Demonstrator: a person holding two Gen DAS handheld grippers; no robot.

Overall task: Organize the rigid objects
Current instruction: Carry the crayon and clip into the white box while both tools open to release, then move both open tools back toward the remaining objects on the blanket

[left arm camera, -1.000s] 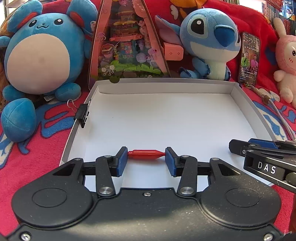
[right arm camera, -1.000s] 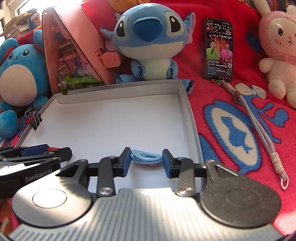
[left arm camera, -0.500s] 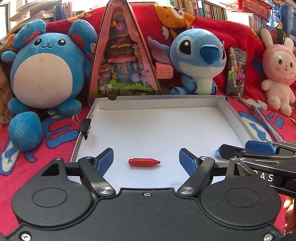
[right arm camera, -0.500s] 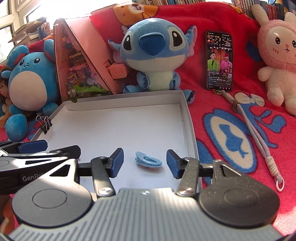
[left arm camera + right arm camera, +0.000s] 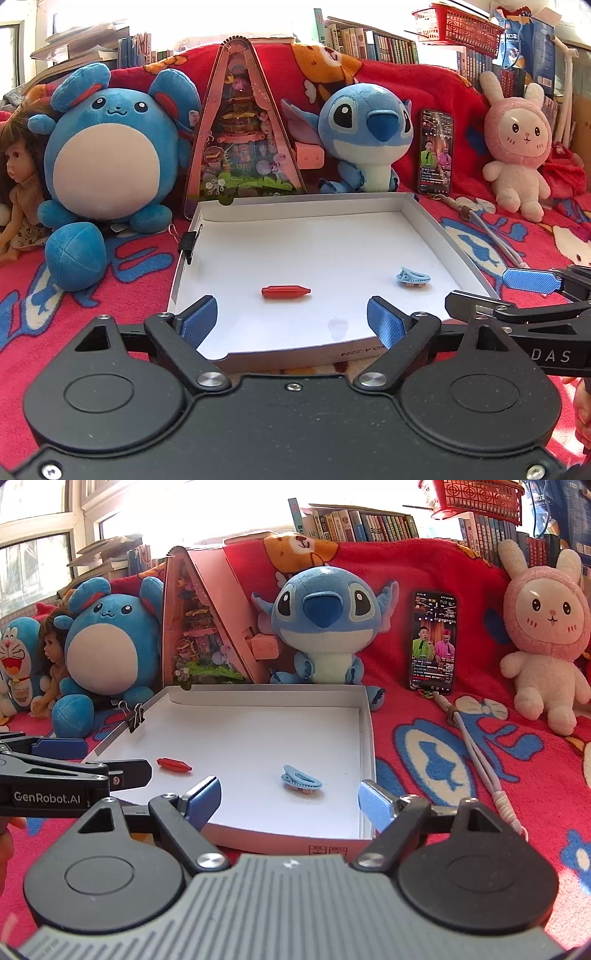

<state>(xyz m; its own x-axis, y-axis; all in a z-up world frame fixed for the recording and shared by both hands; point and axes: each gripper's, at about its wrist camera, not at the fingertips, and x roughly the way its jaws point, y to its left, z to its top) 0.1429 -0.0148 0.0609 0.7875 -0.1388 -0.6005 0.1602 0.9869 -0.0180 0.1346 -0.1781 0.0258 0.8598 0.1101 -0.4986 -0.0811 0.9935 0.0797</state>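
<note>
Fingers spread wide on both sides: I am holding my left tool [image 5: 291, 319] and right tool [image 5: 290, 799] open and empty at the near edge of the white box lid [image 5: 424, 218]. Inside it, the red capsule [image 5: 285, 291] is lying toward the left, the blue clip [image 5: 301, 780] toward the right, well apart.

Home room: plush toys [image 5: 325, 627] on red blanket [image 5: 461, 775], bookshelf [image 5: 354, 524] behind
</note>
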